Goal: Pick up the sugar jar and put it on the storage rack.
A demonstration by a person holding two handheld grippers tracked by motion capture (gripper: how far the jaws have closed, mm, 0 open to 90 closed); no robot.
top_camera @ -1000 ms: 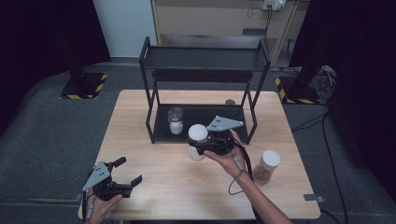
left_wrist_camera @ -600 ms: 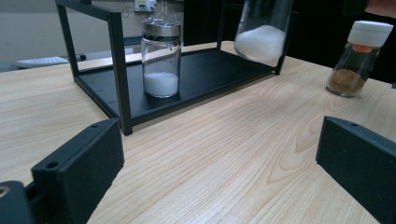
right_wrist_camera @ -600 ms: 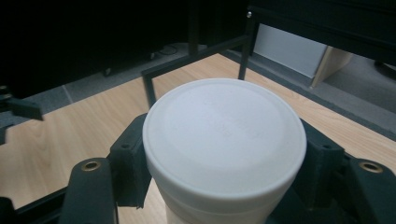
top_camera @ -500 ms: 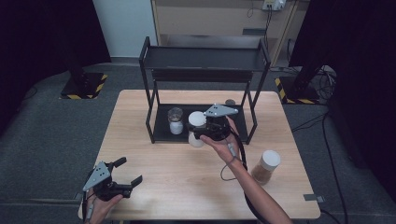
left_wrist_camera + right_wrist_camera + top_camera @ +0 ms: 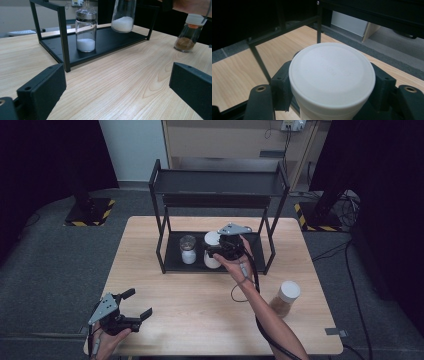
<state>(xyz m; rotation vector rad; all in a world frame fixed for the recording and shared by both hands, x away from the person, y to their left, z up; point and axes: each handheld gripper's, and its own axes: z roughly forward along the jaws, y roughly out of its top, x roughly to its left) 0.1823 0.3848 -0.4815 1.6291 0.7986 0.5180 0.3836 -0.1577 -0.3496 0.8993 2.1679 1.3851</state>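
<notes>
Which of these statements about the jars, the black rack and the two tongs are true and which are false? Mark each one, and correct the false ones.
1. The right tongs grip a white-lidded jar. True.
2. The held jar rests on the rack's top shelf. False: it hangs just above the bottom shelf.
3. The left tongs are shut on a jar. False: they are open and hold nothing.
4. A silver-lidded jar with white powder stands on the bottom shelf. True.
5. A jar of brown powder stands on the table, outside the rack. True.
</notes>
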